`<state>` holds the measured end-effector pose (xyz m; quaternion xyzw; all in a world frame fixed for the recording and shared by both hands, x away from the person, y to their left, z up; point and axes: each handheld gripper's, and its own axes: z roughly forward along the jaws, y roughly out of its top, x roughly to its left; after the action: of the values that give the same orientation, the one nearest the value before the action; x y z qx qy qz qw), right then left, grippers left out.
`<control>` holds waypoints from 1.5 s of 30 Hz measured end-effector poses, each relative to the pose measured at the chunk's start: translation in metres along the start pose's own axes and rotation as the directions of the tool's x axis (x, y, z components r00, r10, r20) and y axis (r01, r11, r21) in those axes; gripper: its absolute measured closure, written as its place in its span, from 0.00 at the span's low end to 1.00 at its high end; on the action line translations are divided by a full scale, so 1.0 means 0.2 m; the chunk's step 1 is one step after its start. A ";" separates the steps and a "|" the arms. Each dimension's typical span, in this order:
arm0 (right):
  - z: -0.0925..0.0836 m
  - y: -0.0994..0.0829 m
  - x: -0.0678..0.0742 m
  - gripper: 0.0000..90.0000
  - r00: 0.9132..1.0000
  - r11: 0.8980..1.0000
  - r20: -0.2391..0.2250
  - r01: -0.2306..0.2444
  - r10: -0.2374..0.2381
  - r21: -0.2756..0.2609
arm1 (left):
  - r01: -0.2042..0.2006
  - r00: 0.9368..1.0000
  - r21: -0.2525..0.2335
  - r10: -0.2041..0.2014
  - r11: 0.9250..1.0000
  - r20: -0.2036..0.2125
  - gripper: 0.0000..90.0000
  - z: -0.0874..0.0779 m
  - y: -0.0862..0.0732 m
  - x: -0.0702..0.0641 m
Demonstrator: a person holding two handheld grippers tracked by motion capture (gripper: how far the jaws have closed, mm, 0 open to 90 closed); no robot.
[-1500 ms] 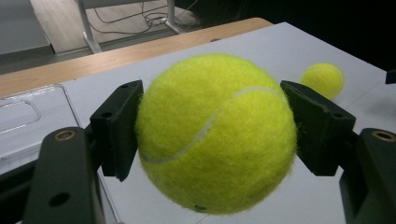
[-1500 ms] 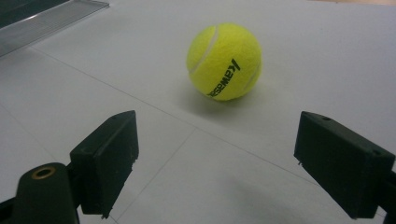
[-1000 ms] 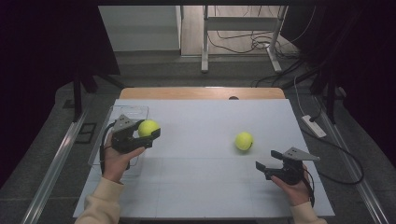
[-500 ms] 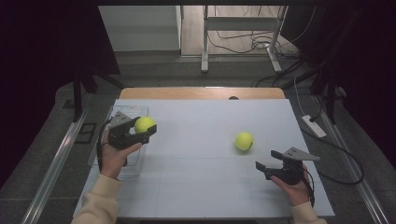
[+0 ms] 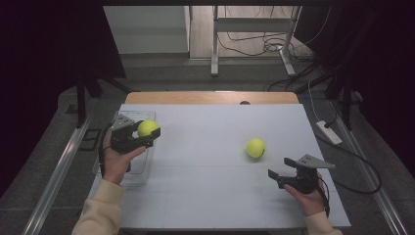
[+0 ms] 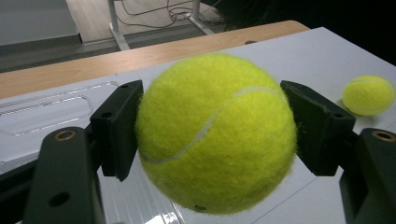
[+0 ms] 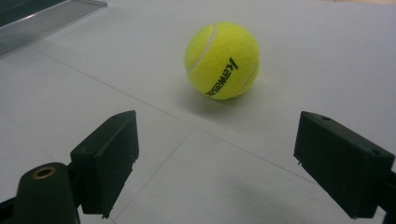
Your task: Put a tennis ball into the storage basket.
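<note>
High view shows the left gripper squeezing a ball tight between its jaws, up in the air over a clear tray at the left edge of the table. I think the ball goes in that tray. To do it well, go down low inside the walls first, then let go, so it does not bounce out. The right gripper waits with jaws wide apart, near a second ball.
</note>
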<state>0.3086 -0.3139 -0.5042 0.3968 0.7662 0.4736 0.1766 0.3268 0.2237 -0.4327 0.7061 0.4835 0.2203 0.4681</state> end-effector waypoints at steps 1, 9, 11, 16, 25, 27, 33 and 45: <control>0.00 0.00 0.00 0.16 1.000 1.000 0.001 -0.001 0.001 0.000 | 0.000 1.000 0.000 0.000 1.000 0.000 0.30 0.00 0.00 0.00; 0.00 0.00 0.00 0.16 1.000 1.000 0.001 -0.003 0.003 0.001 | 0.005 1.000 -0.001 -0.005 1.000 -0.011 0.30 0.00 0.02 0.02; 0.00 0.00 0.00 0.16 1.000 1.000 0.001 -0.002 0.002 0.002 | 0.005 1.000 -0.002 -0.005 1.000 -0.012 0.30 0.00 0.02 0.02; 0.00 0.00 0.00 0.16 1.000 1.000 0.001 -0.001 0.001 0.003 | 0.009 1.000 0.001 -0.009 1.000 -0.024 0.30 0.01 0.02 0.04; 0.00 0.00 0.00 0.16 1.000 1.000 0.002 -0.001 0.001 0.002 | 0.022 0.998 0.015 -0.021 1.000 -0.054 0.30 0.03 0.03 0.09; 0.00 0.00 0.00 0.16 1.000 1.000 0.002 -0.001 0.001 0.003 | 0.028 0.998 0.019 -0.026 0.999 -0.065 0.30 0.03 0.03 0.11; 0.00 0.00 0.00 0.16 1.000 1.000 0.002 0.000 0.000 0.003 | 0.037 0.995 0.027 -0.034 0.999 -0.089 0.30 0.04 0.04 0.14; 0.00 0.00 0.00 0.16 1.000 1.000 0.003 -0.001 0.001 0.002 | 0.045 0.990 0.049 -0.038 0.998 -0.135 0.30 0.04 0.05 0.20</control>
<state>0.3082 -0.3139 -0.5042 0.3981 0.7662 0.4724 0.1771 0.3558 0.2544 -0.4338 0.6914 0.5338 0.2449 0.4208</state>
